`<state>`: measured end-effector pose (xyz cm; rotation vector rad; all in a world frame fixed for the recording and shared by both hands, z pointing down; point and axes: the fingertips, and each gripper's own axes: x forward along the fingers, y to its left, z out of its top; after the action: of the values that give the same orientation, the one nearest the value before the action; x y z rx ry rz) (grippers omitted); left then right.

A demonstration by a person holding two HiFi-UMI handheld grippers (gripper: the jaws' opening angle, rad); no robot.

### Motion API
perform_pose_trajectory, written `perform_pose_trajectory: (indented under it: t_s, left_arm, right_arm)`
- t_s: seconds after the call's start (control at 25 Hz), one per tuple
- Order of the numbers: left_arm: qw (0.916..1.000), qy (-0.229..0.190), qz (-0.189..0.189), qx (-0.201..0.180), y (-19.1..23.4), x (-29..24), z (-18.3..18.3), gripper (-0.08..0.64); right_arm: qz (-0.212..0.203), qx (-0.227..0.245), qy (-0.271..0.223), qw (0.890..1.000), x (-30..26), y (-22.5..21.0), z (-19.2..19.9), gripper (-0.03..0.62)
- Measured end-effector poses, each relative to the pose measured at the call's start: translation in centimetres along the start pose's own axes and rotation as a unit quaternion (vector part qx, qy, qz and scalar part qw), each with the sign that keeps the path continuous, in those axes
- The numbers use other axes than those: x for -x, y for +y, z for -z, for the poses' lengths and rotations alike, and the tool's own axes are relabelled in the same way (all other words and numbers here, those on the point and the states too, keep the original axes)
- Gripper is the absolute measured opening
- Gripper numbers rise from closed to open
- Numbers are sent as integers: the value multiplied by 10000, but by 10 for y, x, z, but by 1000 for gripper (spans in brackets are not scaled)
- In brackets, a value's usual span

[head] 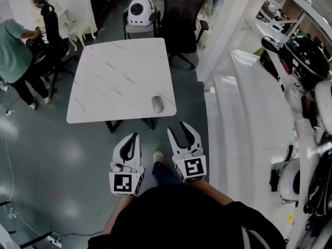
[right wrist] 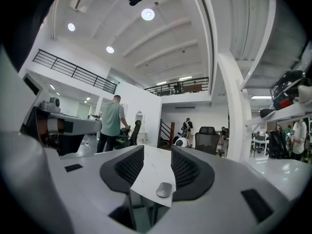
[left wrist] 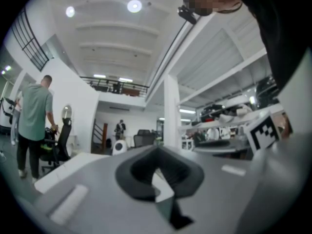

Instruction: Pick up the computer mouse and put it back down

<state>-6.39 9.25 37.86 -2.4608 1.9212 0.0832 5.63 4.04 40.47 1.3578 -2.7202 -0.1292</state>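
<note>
The grey computer mouse (head: 157,104) lies near the front right corner of a white marble table (head: 119,77). Both grippers hover over the floor in front of the table, short of its edge. My right gripper (head: 176,127) is open with nothing between its jaws. In the right gripper view the mouse (right wrist: 164,189) and the table (right wrist: 148,172) show through the gap of the right gripper (right wrist: 152,167). My left gripper (head: 136,135) has its tips together and holds nothing. In the left gripper view the left gripper (left wrist: 157,172) shows only a sliver of the table (left wrist: 163,186).
A black office chair (head: 179,14) and a white round device (head: 140,12) stand behind the table. A person in a green shirt (head: 13,51) is at the far left. A long white counter (head: 249,113) runs along the right. My shoe (head: 158,156) is below the grippers.
</note>
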Motion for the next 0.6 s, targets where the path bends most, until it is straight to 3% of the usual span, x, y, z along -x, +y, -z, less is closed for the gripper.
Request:
perform_pose_trajectory:
  t_s: [0.36,0.6]
  left_arm:
    - [9999,102,33,45,42,-115,17,8]
    - [9997,243,30,67,62,-153,31,8]
  right_arm:
    - [-259,-48,527,9983,-106,-43,37,146]
    - [-466,-107,835,9954,-145,-50,63,149]
